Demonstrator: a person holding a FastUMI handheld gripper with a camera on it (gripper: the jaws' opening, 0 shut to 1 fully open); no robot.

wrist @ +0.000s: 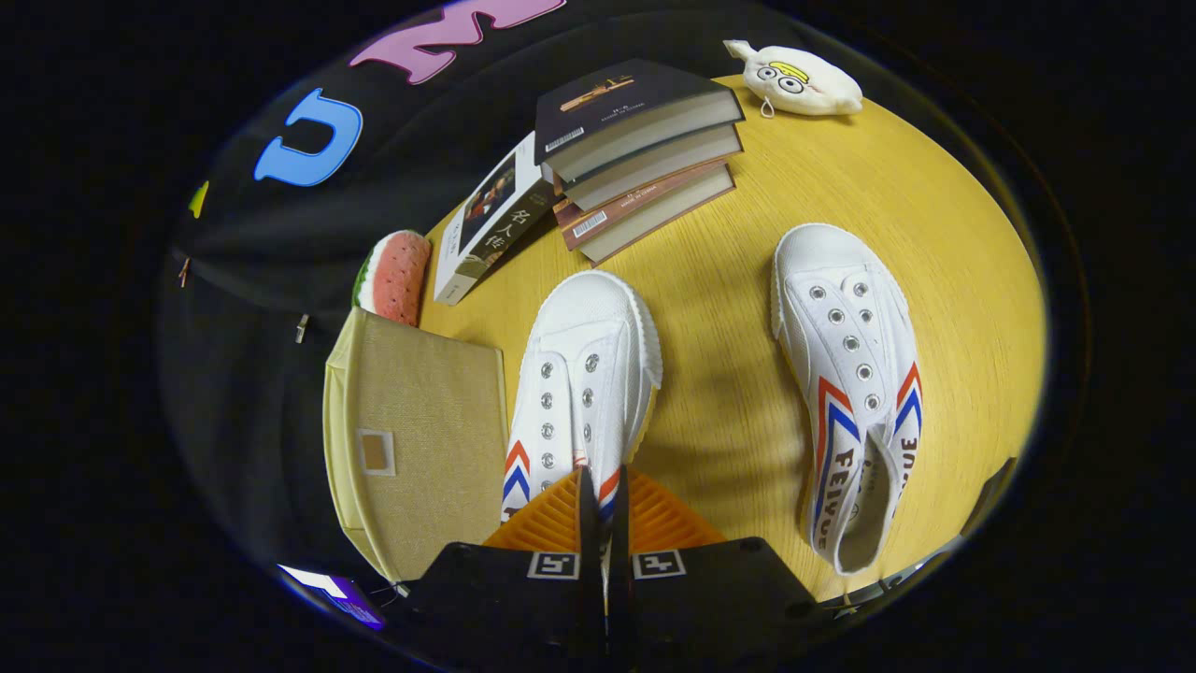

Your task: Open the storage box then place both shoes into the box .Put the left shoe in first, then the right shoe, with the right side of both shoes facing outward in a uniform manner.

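Note:
Two white canvas shoes with red and blue chevrons are on the yellow wooden table. One shoe lies right beside the beige fabric storage box, toe pointing away from me. My gripper is shut on the rim of this shoe's opening, with a thin strip of its side wall pinched between the fingers. The other shoe rests apart, beyond the fingers to the right, its opening toward me. The box shows a flat beige face with a small label patch; I cannot tell whether it is open.
A stack of books lies beyond the shoes, with one more book leaning beside it. A watermelon-slice toy sits behind the box. A white plush toy lies at the table's far edge.

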